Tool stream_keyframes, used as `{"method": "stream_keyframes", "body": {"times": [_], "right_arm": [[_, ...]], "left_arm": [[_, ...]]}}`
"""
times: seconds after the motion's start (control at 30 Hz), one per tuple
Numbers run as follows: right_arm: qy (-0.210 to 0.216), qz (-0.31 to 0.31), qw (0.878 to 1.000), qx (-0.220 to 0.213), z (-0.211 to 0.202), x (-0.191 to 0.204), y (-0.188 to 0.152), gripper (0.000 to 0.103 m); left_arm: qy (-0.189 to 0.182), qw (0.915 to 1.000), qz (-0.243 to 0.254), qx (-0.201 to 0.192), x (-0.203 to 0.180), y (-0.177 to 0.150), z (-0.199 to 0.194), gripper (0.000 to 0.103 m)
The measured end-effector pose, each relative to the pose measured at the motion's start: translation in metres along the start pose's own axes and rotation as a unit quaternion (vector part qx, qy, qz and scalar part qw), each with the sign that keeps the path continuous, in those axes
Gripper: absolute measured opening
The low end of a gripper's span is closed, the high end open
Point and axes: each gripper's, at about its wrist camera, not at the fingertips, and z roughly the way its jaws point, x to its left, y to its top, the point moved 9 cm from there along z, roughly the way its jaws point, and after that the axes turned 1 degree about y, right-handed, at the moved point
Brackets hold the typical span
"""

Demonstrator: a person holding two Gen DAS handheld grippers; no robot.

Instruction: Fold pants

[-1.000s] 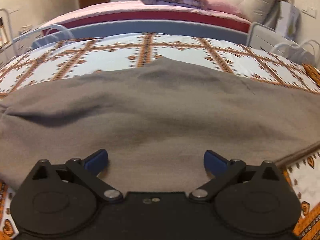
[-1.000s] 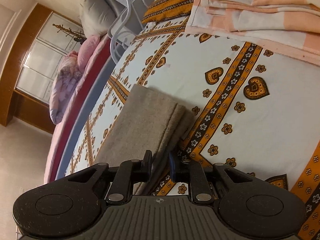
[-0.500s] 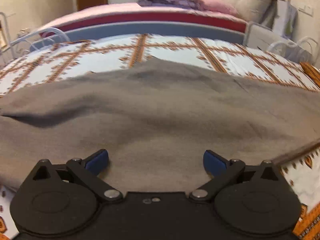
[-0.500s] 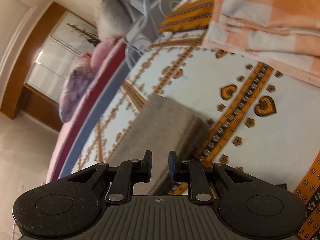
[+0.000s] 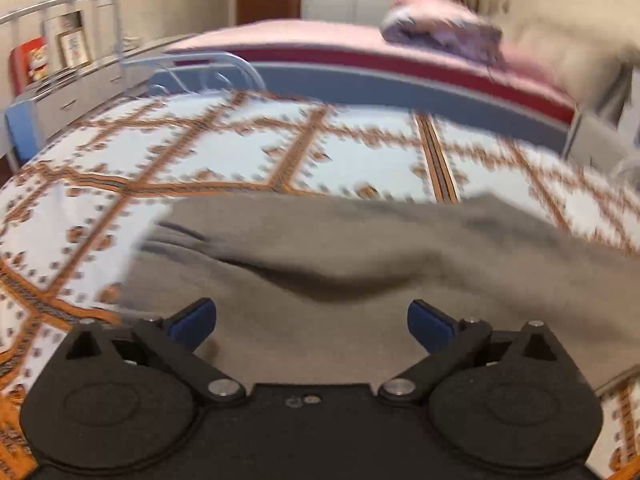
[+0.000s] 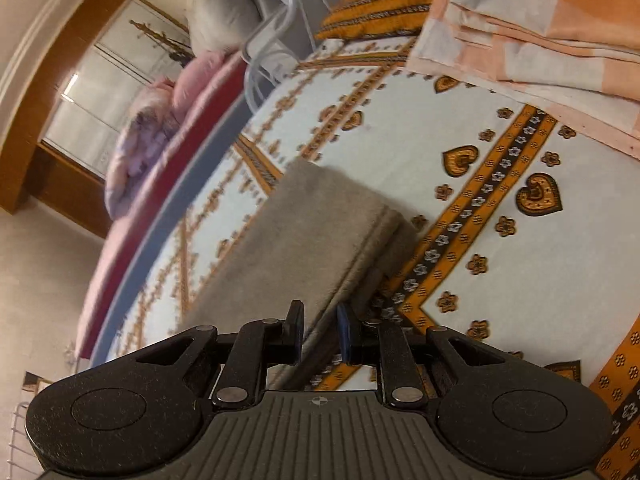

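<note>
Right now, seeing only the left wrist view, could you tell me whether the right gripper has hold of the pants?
Observer: Yes. The right gripper has its jaws nearly closed on the near edge of the pants.
Operator: Thank you. What does that end of the pants look like?
Observer: It is doubled: two layers lie stacked, and their far end rests on the patterned bedspread.
Operator: Is anything else lying near that end?
Observer: A folded peach checked cloth lies farther along the bedspread, apart from the pants.
</note>
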Motion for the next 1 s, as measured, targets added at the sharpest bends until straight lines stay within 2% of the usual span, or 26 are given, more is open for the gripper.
{"method": "stream_keyframes", "body": {"times": [0.13,0.2,0.27,0.33,0.37,0.4,0.47,0.57,0.63,0.67,0.73,0.83,0.93,0.97,1.0], "right_arm": [[-0.003,0.000,1.000,0.002,0.004,0.004,-0.001,0.019],[-0.004,0.003,1.000,-0.002,0.005,0.006,0.001,0.019],[-0.004,0.006,1.000,-0.006,0.007,0.008,0.002,0.020],[-0.005,0.009,1.000,-0.007,0.007,0.009,0.001,0.032],[-0.004,0.010,1.000,-0.008,0.007,0.011,0.000,0.036],[-0.004,0.009,1.000,-0.007,0.008,0.012,-0.001,0.041],[-0.007,0.003,1.000,-0.008,0.009,0.016,-0.003,0.041],[-0.012,0.001,1.000,-0.008,0.011,0.018,-0.005,0.041],[-0.012,0.004,1.000,-0.009,0.011,0.017,-0.005,0.041],[-0.013,0.004,1.000,-0.010,0.012,0.017,-0.005,0.041],[-0.015,0.003,1.000,-0.009,0.011,0.015,-0.004,0.041],[-0.018,0.004,1.000,-0.006,0.014,0.013,-0.005,0.041],[-0.018,0.008,1.000,-0.008,0.012,0.011,-0.004,0.041],[-0.016,0.008,1.000,-0.010,0.010,0.010,-0.003,0.041],[-0.015,0.007,1.000,-0.011,0.008,0.010,-0.003,0.041]], "left_arm": [[0.026,0.9984,-0.049,0.003,0.052,-0.006,-0.017,0.088],[0.026,0.9960,-0.083,0.017,0.071,-0.010,-0.015,0.073],[0.029,0.9950,-0.091,0.028,0.082,-0.010,-0.010,0.071],[0.019,0.9941,-0.097,0.044,0.086,-0.014,0.001,0.068],[0.011,0.9933,-0.101,0.055,0.085,-0.016,0.011,0.060],[0.011,0.9922,-0.107,0.063,0.087,-0.017,0.019,0.060],[0.006,0.9914,-0.118,0.057,0.089,-0.014,0.029,0.058],[0.006,0.9935,-0.110,0.031,0.087,-0.005,0.027,0.039],[0.009,0.9931,-0.116,0.006,0.086,-0.002,0.018,0.035],[0.015,0.9938,-0.110,0.006,0.085,-0.002,0.018,0.034],[0.046,0.9965,-0.055,0.044,0.081,-0.012,0.033,0.035],[0.048,0.9965,-0.056,0.038,0.081,-0.008,0.030,0.037],[0.061,0.9961,-0.058,0.026,0.078,-0.006,0.016,0.042],[0.069,0.9960,-0.054,0.016,0.076,-0.004,0.009,0.045],[0.081,0.9955,-0.049,0.002,0.074,-0.001,0.001,0.059]]}}
